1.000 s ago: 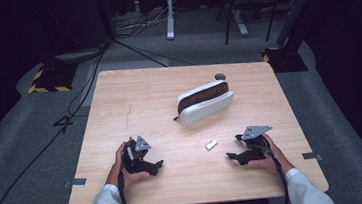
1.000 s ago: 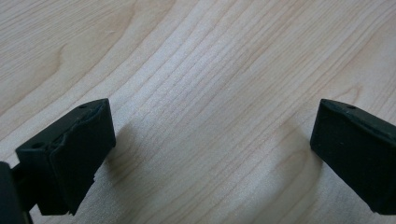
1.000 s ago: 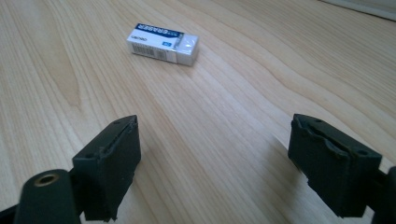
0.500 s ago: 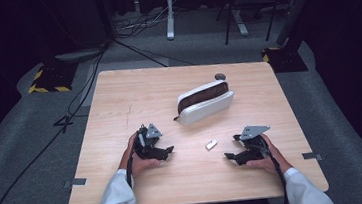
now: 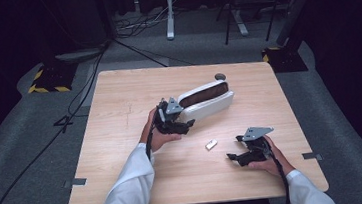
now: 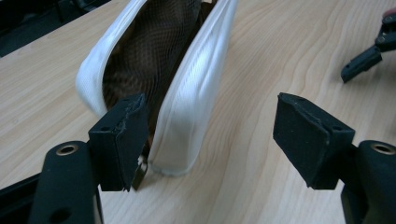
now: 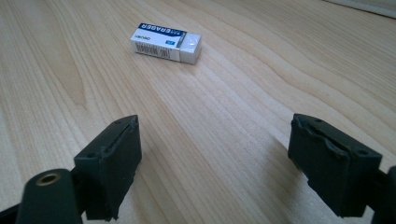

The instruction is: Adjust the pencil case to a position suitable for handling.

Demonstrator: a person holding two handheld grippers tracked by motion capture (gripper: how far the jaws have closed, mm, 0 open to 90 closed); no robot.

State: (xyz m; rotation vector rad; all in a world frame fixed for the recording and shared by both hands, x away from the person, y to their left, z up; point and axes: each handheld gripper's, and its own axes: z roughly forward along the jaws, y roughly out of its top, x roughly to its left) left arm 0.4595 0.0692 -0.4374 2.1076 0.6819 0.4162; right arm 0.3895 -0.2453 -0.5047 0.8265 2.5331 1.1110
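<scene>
- Left gripper [image 5: 184,125]: jaws wide, one inside the open white fabric pouch with brown mesh lining [image 6: 159,74].
- Right gripper [image 5: 234,156]: jaws wide, empty, facing the small white rectangular eraser [image 7: 166,42] on the pale wooden bench [image 5: 120,113].

Wooden table [image 5: 127,187]: pale, rounded corners, directly in front of me; the grain runs near to far. Grey carpet [image 5: 24,162]: surrounds my table on every side. Tape patches [image 5: 78,181]: one on the floor beside my table's near left corner, a second beside the near right. Black cables [image 5: 76,99]: trail across the carpet on my far left. Yellow-and-black striped base [image 5: 46,80]: far left, beyond the table. White frame [image 5: 169,12]: stands at the far side, with dark chair legs [image 5: 233,11] to its right.
</scene>
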